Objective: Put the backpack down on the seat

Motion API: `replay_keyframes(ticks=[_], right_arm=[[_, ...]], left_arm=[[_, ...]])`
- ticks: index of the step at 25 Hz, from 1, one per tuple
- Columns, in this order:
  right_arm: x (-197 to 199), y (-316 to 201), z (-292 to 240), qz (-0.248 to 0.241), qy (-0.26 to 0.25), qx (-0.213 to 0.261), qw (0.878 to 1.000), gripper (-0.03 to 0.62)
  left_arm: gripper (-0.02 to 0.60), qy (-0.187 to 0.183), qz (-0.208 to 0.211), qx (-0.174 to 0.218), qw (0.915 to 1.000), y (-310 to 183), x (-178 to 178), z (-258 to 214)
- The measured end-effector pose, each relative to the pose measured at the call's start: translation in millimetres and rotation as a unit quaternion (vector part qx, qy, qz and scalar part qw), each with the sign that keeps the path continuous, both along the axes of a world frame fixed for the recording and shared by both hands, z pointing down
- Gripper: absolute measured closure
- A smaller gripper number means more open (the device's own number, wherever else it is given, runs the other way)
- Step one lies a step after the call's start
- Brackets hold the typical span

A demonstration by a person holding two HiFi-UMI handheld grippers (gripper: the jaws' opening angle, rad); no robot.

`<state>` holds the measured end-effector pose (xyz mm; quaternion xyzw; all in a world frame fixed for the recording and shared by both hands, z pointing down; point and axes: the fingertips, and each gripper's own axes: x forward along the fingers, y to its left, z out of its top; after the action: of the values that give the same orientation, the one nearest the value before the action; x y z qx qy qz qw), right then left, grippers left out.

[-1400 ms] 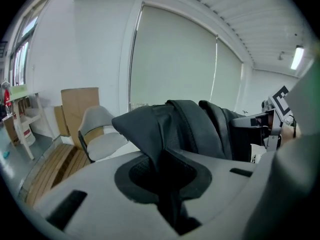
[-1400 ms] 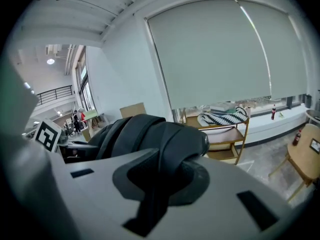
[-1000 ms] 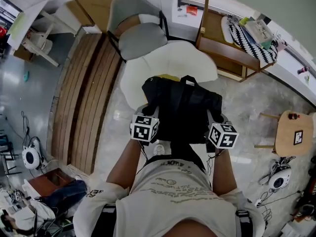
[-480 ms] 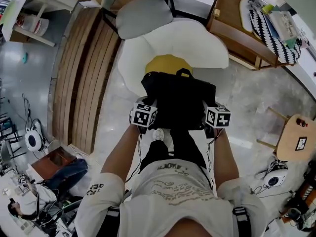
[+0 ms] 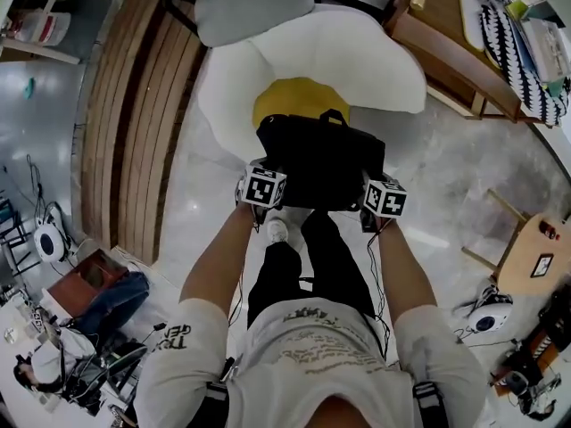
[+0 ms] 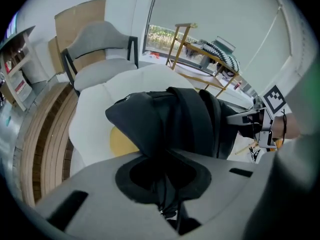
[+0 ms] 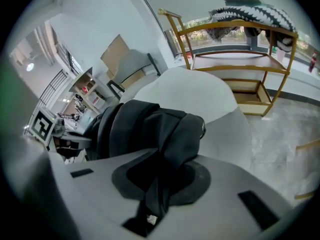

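A black backpack (image 5: 321,160) hangs between both grippers, at the near edge of a white egg-shaped seat (image 5: 375,65) with a yellow centre cushion (image 5: 299,98). My left gripper (image 5: 260,190) is shut on the bag's left side fabric (image 6: 150,129). On the other side my right gripper (image 5: 384,199) is shut on its right side fabric (image 7: 170,134). The bag's top handle (image 5: 334,114) points toward the seat. In the left gripper view the white seat (image 6: 95,109) and yellow cushion (image 6: 121,141) lie just beyond the bag.
A grey chair (image 5: 250,3) stands behind the white seat. A wooden shelf rack (image 5: 455,52) with a striped item stands at the right. A slatted wooden bench (image 5: 134,123) runs along the left. A small round wooden table (image 5: 531,257) is at far right.
The backpack and both grippers have moved forward toward the white seat, and the bag now overlaps the yellow cushion's near edge. Both grips are unchanged.
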<state>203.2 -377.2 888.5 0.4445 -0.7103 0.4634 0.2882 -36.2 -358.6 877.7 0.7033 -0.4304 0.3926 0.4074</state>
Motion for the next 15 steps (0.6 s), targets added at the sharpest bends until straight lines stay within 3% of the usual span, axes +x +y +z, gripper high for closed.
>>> replay_keyframes(ticks=[4,9,12,15], right_arm=[[-3,-6,33,-0.004,0.009,0.0,1.0,0.539],[-13,-16,61,-0.031,0.013,0.014,0.999,0.539],[-16,-22,75,-0.036,0.011,0.008,0.999,0.539],[-18,-25,84,-0.038,0.014,-0.005,0.999,0.537]], left_arm=[[0.534,-0.006,0.001,-0.004,1.0,-6,-4,36],[0.534,-0.041,0.048,0.025,0.9977,-11,-11,80],[0.532,-0.028,0.029,0.012,0.9991,-15,-14,99],[0.52,-0.042,0.03,0.007,0.9986,-16,-16,115]])
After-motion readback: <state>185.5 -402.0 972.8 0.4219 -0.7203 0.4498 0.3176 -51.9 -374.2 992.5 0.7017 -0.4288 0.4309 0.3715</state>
